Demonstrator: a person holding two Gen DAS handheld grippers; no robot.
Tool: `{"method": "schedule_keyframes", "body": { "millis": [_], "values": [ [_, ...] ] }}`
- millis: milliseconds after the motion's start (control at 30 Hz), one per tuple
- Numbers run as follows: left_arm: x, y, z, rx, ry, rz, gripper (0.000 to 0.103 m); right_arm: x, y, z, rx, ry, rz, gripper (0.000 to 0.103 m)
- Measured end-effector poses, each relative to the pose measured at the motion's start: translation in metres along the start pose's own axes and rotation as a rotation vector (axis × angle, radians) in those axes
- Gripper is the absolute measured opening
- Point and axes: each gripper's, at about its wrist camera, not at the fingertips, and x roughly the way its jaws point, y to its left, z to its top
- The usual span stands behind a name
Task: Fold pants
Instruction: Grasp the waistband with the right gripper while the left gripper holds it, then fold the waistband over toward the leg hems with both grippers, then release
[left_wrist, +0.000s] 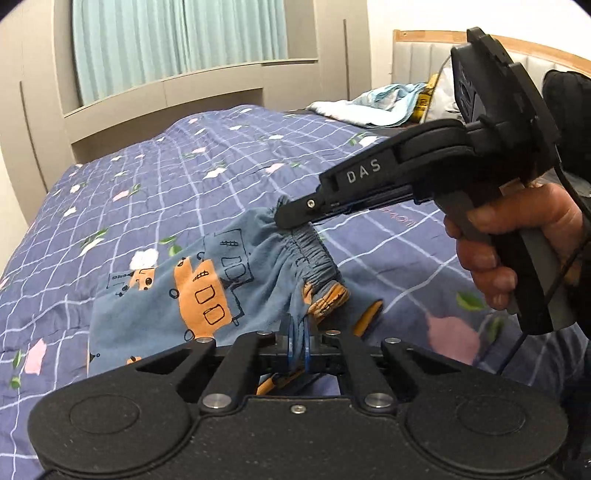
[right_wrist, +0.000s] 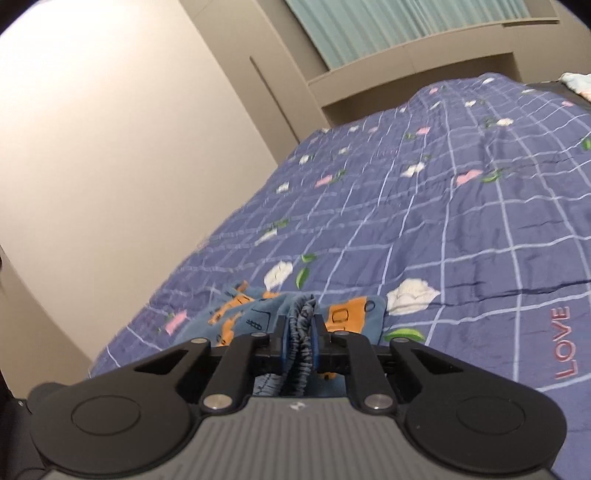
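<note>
Spread across the bed (left_wrist: 207, 155), the pants (left_wrist: 207, 280) hang pinched at the waistband by both left tongs (left_wrist: 298, 339) and right tongs (right_wrist: 300, 332); lift evenly, keeping the elastic taut.

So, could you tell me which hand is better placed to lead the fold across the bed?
Probably the right. The right gripper clamps the bunched waistband of the pants, lifted above the quilt; the left gripper pinches only a low edge.

Blue printed pants (left_wrist: 207, 280) bunched on bed
</note>
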Motion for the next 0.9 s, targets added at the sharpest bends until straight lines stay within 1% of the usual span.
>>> {"method": "schedule_keyframes", "body": {
  "millis": [167,233,267,300,333,367,400,433,467,500,533,600,667,733,833,900],
  "values": [
    [0.015,-0.004,-0.006,0.0,0.037,-0.01,0.005,0.005,-0.003,-0.005,-0.009,0.045,-0.068,0.014],
    [0.016,-0.003,-0.008,-0.012,0.04,-0.004,0.01,0.008,-0.005,-0.008,-0.015,0.057,-0.082,0.016],
    [0.016,-0.002,-0.008,-0.018,0.038,-0.003,0.019,0.008,-0.005,-0.009,-0.021,0.057,-0.092,0.018],
    [0.015,0.001,-0.007,-0.026,0.033,0.0,0.025,0.008,-0.004,-0.01,-0.028,0.053,-0.102,0.024],
    [0.012,0.002,-0.006,-0.031,0.024,0.007,0.03,0.008,-0.003,-0.011,-0.036,0.048,-0.115,0.03],
    [0.008,0.004,-0.005,-0.035,0.014,0.019,0.041,0.007,-0.001,-0.012,-0.046,0.042,-0.129,0.035],
    [0.005,0.005,-0.003,-0.04,0.006,0.032,0.052,0.006,0.001,-0.013,-0.057,0.035,-0.144,0.045],
    [0.0,0.008,-0.003,-0.051,-0.005,0.053,0.058,0.005,0.002,-0.014,-0.068,0.029,-0.153,0.057],
    [-0.004,0.012,-0.001,-0.07,-0.016,0.077,0.069,0.003,0.005,-0.014,-0.083,0.019,-0.172,0.063],
    [-0.007,0.017,-0.001,-0.098,-0.023,0.106,0.078,0.002,0.008,-0.016,-0.103,0.006,-0.194,0.076],
    [-0.01,0.023,0.0,-0.129,-0.028,0.137,0.083,0.0,0.011,-0.017,-0.123,-0.005,-0.209,0.086],
    [-0.014,0.037,0.0,-0.2,-0.032,0.215,0.095,-0.002,0.019,-0.021,-0.173,-0.033,-0.248,0.095],
    [-0.014,0.052,-0.002,-0.265,-0.017,0.307,0.1,-0.001,0.028,-0.025,-0.219,-0.048,-0.294,0.099],
    [-0.009,0.066,-0.006,-0.309,0.029,0.386,0.101,0.001,0.037,-0.03,-0.264,-0.048,-0.328,0.102],
    [-0.001,0.082,-0.013,-0.345,0.1,0.463,0.101,0.005,0.047,-0.039,-0.334,-0.024,-0.371,0.103],
    [0.0,0.089,-0.021,-0.367,0.136,0.494,0.101,0.005,0.052,-0.047,-0.371,-0.014,-0.397,0.103]
  ]
}}
